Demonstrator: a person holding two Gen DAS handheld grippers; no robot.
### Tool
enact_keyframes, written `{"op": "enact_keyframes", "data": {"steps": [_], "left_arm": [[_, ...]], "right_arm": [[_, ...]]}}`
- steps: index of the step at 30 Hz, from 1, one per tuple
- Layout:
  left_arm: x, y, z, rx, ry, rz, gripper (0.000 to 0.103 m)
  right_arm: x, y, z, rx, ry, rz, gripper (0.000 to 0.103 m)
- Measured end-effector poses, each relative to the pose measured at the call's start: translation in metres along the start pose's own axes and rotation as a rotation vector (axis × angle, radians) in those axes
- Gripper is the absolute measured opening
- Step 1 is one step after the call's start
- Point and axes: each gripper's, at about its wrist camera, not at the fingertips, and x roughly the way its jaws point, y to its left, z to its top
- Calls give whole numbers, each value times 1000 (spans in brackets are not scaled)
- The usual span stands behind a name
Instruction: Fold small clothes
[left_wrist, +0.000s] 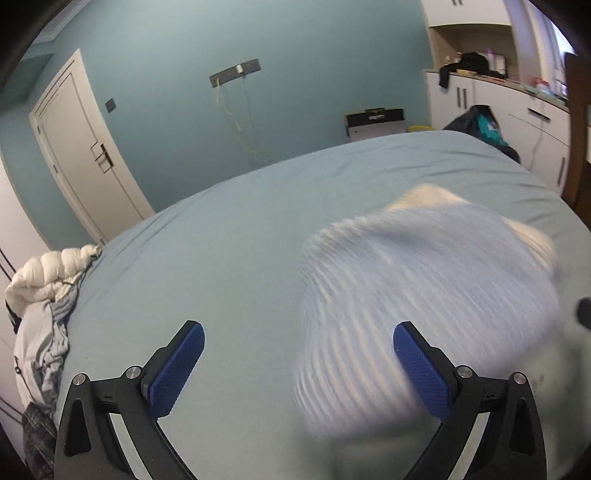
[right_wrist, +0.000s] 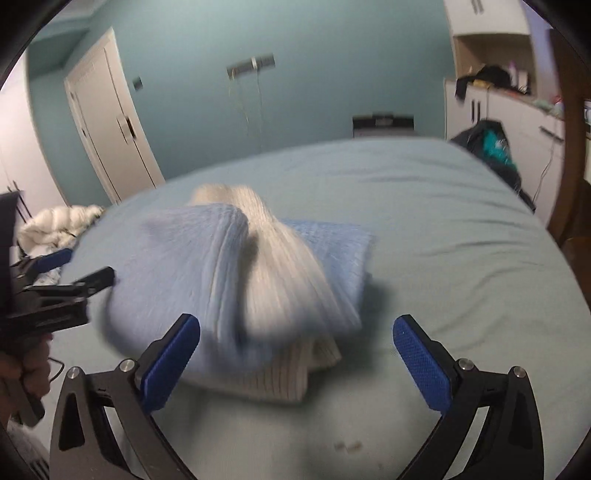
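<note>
Pale blue bedsheet (right_wrist: 443, 229) covers the bed below a teal wall. At its left edge lies a puffy white quilted jacket (left_wrist: 48, 273). Next comes the left gripper (left_wrist: 299, 365), jaws spread wide and empty. A ribbed light-blue and cream knitted garment (right_wrist: 258, 280), blurred, sits bunched mid-bed between both tools. The right gripper (right_wrist: 297, 360) is likewise spread, holding nothing.

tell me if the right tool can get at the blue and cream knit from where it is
Probably yes. The right tool is open and empty, and the knit garment lies on the bed straight ahead of it, with nothing between. The left tool stays off to one side.
</note>
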Motion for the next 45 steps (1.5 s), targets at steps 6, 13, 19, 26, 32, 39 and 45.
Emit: {"op": "enact_keyframes", "data": {"steps": [6, 13, 19, 26, 32, 39, 45], "left_arm": [[-37, 8, -19, -24, 21, -47, 103], [-69, 30, -50, -144, 56, -150, 103], [-83, 36, -73, -219, 102, -159, 103], [-90, 25, -76, -175, 88, -102, 103], [-94, 18, -79, -133, 79, -90, 103], [-92, 13, -79, -105, 79, -73, 103], [-95, 7, -80, -72, 68, -62, 103]], "right_arm": [[-15, -21, -39, 72, -2, -88, 102], [-47, -22, -62, 184, -46, -30, 102], [-36, 10, -74, 27, -15, -101, 102], [-1, 59, -77, -163, 50, -147, 102], [-9, 72, -81, -239, -7, -182, 102], [-14, 63, -84, -236, -7, -182, 102], [-15, 61, -84, -233, 0, -181, 102]]}}
